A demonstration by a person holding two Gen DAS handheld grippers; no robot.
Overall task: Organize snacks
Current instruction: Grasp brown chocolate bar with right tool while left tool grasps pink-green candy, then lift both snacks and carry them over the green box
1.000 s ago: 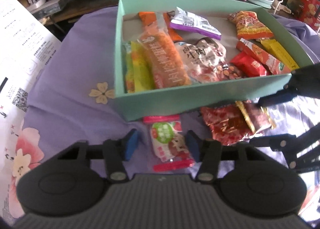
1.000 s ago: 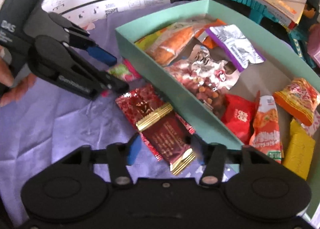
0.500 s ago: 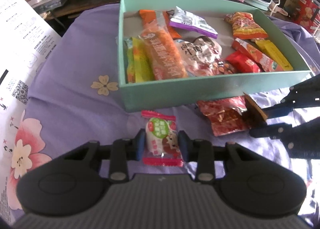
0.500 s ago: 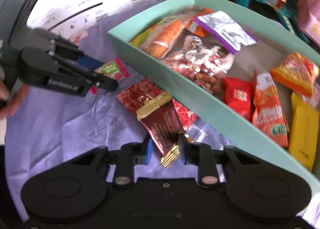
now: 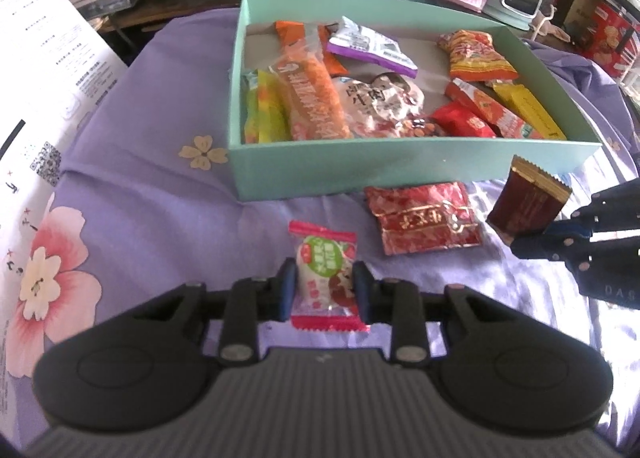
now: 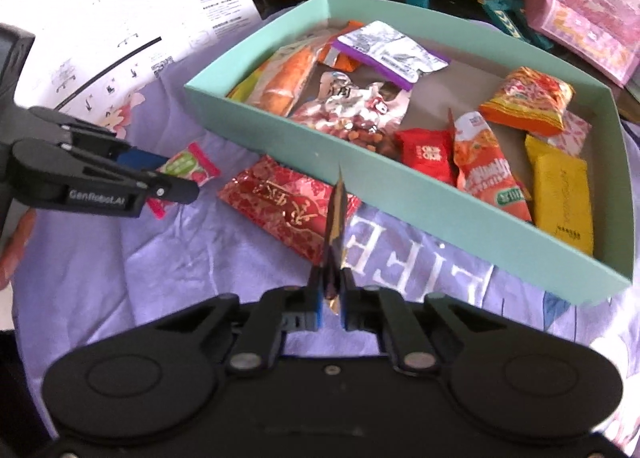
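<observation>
Beside the teal box point(image 5: 400, 165), left fingers point(image 5: 287, 290) pinch crinkly candy point(image 5: 326, 270); right fingers point(image 6: 314, 298) clamp glossy wafer point(image 6: 334, 234).

Black claw point(image 6: 331, 300), blue pads point(image 6: 316, 298), silver screws, "GenRobot.AI" lettering.

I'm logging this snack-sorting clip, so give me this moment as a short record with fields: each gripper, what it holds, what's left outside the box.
left gripper: shut on the pink-edged candy packet
right gripper: shut on the dark red bar wrapper, lifted, seen edge-on in its own view
box: mint green box, open, holding many snack packets
left outside: red patterned packet, flat on the purple cloth before the box
</observation>
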